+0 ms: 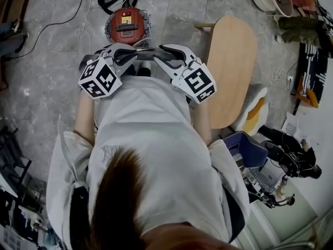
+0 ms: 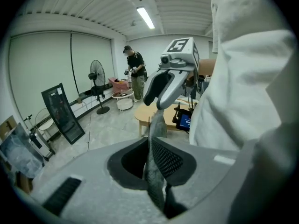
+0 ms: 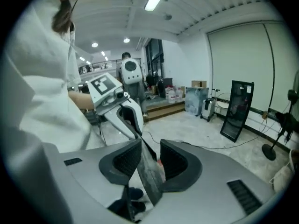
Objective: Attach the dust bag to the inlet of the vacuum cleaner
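Only gripper views show the jaws: left hand-held gripper (image 2: 150, 146) clamps dust bag (image 2: 156, 183), right hand-held gripper (image 3: 150, 146) gapes.

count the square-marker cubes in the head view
2. One marker cube is left of centre and the other marker cube is right of centre. In the picture both sit just below the red vacuum cleaner. Neither is covered, and no others show.

Bright, even indoor light comes from ceiling strip lamps (image 2: 145, 17) that glare white in both gripper views, and shadows on the floor (image 1: 47, 77) stay soft. All views bend strongly toward their edges, and the gripper views have black rounded corners. The left gripper (image 2: 154, 160), close to its lens, looks slightly soft.
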Demonstrator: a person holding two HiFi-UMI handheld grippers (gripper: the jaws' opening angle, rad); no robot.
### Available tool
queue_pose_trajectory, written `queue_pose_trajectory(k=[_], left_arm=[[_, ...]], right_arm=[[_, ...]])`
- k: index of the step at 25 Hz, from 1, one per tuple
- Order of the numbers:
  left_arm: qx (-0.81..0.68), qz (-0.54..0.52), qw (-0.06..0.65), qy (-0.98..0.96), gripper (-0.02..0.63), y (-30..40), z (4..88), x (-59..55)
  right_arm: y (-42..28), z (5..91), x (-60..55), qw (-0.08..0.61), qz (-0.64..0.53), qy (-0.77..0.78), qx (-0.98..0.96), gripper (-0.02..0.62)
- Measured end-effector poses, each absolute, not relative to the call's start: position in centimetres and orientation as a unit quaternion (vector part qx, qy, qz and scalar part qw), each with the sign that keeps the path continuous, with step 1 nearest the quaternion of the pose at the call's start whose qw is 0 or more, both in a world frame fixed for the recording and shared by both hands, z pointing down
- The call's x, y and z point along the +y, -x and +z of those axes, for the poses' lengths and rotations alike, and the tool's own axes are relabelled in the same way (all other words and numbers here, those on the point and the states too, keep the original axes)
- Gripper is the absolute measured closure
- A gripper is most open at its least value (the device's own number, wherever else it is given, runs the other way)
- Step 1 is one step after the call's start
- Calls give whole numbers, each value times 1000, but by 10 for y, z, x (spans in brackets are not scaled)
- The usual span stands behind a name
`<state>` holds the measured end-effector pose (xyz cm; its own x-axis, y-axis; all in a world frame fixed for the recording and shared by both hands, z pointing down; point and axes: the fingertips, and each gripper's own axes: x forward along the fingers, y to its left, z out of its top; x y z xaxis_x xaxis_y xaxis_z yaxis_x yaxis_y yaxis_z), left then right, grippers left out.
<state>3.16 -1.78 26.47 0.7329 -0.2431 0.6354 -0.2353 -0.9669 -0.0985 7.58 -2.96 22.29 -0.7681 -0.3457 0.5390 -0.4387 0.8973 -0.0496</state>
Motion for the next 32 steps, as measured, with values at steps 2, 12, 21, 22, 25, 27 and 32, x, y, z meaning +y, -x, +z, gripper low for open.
queue_pose_trajectory(k=[2,12,21,22,25,27,32], left_arm=[[111,-350,3,930,566,-34,271,-11],[68,-363,-50,928,566,-42,326,18],[99,-387,-101,911,566,-31,439,23],[101,-392,-108,908,566,-28,459,22],[108,-399,-135,900,566,-28,508,25],[110,-402,-141,898,565,-33,530,28],[108,-402,-150,897,565,-34,584,24]], right_arm=[[-72,239,-20,325,68,-187,-925,466],[-66,328,11,481,38,-75,-873,511],[-54,443,13,539,76,-36,-838,518],[-51,462,12,542,84,-30,-836,518],[-52,511,14,551,100,-11,-829,520],[-57,534,17,561,101,0,-821,523],[-58,587,14,574,119,-4,-810,523]])
